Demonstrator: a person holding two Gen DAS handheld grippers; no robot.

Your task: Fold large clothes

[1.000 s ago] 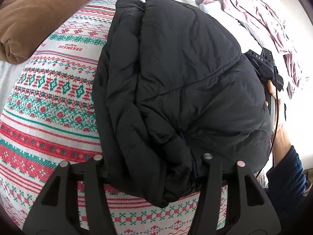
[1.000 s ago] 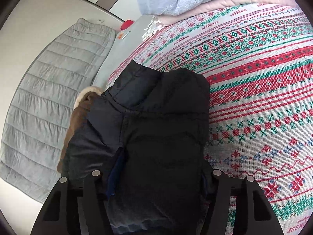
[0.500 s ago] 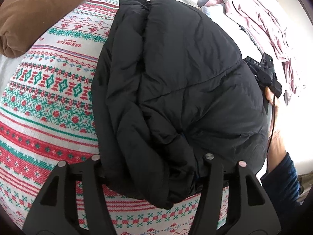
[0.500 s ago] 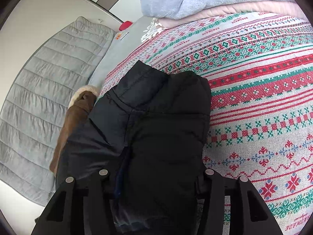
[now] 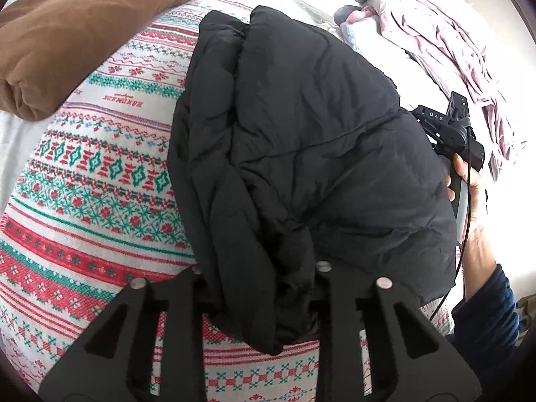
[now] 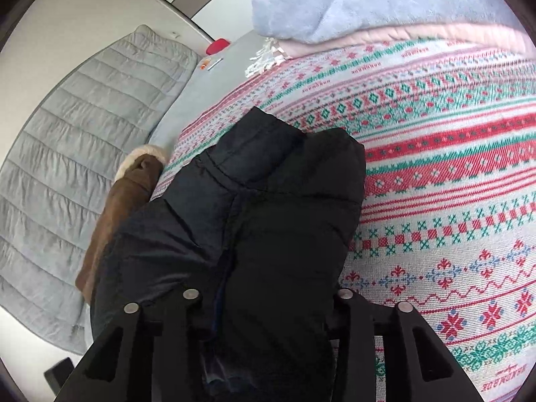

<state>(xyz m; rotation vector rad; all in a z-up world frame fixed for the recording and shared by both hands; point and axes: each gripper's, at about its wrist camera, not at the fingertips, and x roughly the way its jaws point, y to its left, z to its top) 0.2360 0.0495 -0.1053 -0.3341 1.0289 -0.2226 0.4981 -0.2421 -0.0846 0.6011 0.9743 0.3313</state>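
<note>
A black puffer jacket (image 5: 301,140) lies folded into a thick bundle on a bed covered by a red, green and white patterned blanket (image 5: 83,184). My left gripper (image 5: 259,281) is shut on the bundle's near corner, with fabric bulging between the fingers. My right gripper (image 6: 264,305) is shut on another edge of the same jacket (image 6: 268,217). In the left wrist view the right gripper's body (image 5: 449,130) and the hand holding it show at the jacket's right edge.
A brown cushion (image 5: 67,26) lies at the far left. Pink crumpled bedding (image 5: 435,33) lies at the far right. In the right wrist view a brown fleece-lined garment (image 6: 124,207), a grey quilted mat (image 6: 67,167) and a blue and pink blanket pile (image 6: 368,3) surround the jacket.
Both grippers stay clamped on the jacket. The left gripper has narrowed on the fabric and the bundle has shifted slightly; the views have moved a little relative to the bed.
</note>
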